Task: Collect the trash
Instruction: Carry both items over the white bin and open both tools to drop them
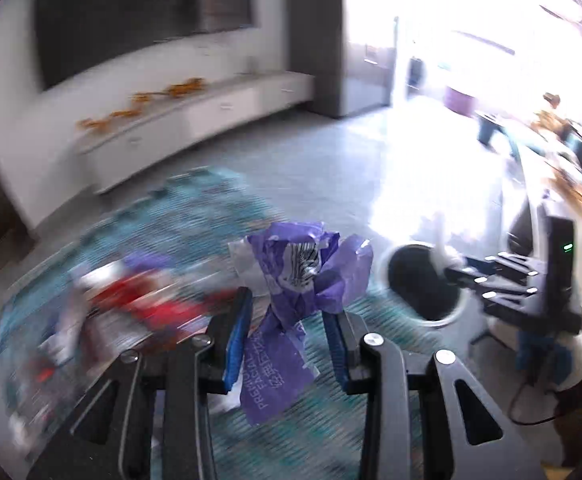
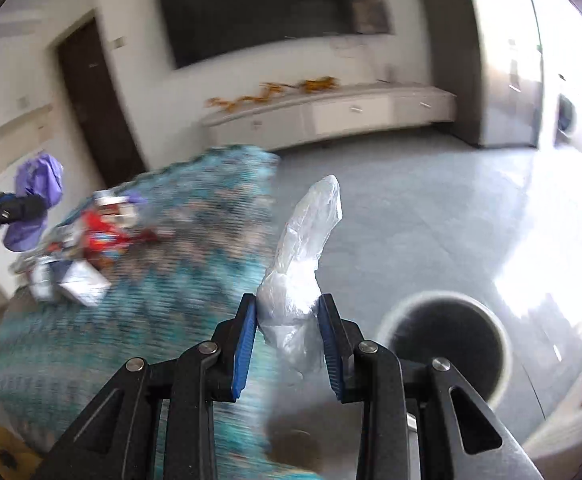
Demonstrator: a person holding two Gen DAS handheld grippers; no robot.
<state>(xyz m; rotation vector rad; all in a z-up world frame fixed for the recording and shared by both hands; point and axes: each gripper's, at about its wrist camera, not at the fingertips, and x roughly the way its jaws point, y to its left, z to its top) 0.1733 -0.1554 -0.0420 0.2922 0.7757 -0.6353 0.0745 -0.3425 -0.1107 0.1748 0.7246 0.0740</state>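
Observation:
My left gripper is shut on a crumpled purple wrapper and holds it in the air above the rug. The wrapper also shows in the right wrist view at the far left. My right gripper is shut on a clear plastic bag, held up left of the round bin. In the left wrist view the right gripper is over the bin with white plastic in it. A pile of red, white and purple trash lies on the rug; it shows blurred in the left wrist view.
A teal patterned rug covers the floor on the left; grey tiles lie on the right. A low white cabinet runs along the far wall under a dark screen. A dark door stands at the left. Furniture stands at the right.

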